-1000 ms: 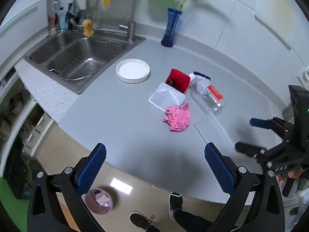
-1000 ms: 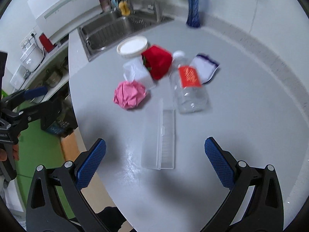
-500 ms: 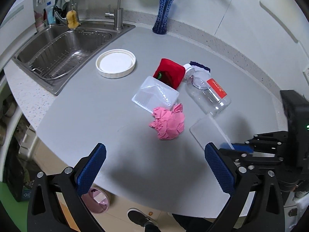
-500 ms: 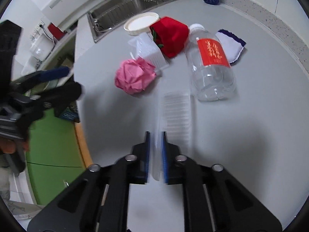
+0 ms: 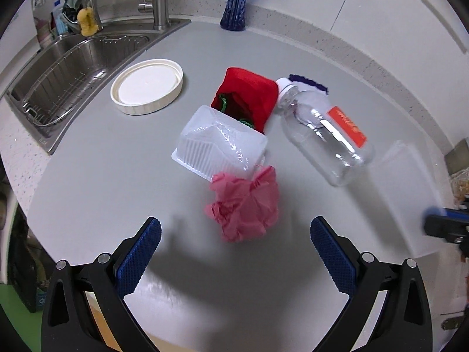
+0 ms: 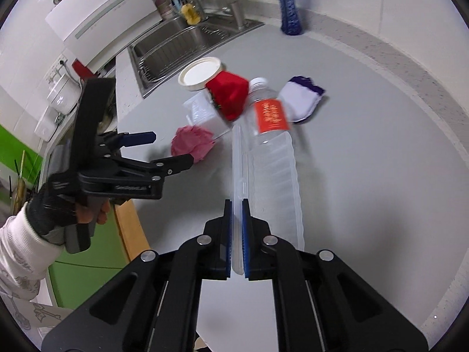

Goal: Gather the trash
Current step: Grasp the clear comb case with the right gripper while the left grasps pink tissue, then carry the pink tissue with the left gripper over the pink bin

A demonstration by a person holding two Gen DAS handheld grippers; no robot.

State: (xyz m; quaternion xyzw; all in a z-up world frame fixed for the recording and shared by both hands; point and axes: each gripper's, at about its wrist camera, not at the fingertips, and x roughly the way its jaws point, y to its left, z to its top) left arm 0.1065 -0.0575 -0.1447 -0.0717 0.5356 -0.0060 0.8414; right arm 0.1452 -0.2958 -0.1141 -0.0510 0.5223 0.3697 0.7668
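On the grey counter (image 5: 96, 182) lies a crumpled pink paper ball (image 5: 246, 205), just beyond the tips of my open left gripper (image 5: 236, 230), whose jaws stand wide and hold nothing. Behind the ball sit a clear plastic clamshell (image 5: 219, 146), a red cloth (image 5: 246, 96) and a clear bottle with a red label (image 5: 325, 135). My right gripper (image 6: 236, 208) is shut on the edge of a long clear plastic box (image 6: 272, 176), tilted up off the counter. In the right wrist view my left gripper (image 6: 171, 148) hovers beside the pink ball (image 6: 192, 143).
A white round lid (image 5: 146, 86) lies near the steel sink (image 5: 67, 67). A blue vase (image 5: 234, 0) stands at the back wall, with a white purple-edged cloth (image 6: 302, 99) by the bottle. A gloved hand with a white sleeve (image 6: 52, 211) holds the left gripper past the counter's edge.
My right gripper went from wide open to shut on the long plastic box and raised it. My left gripper moved forward and down, close to the pink paper ball.
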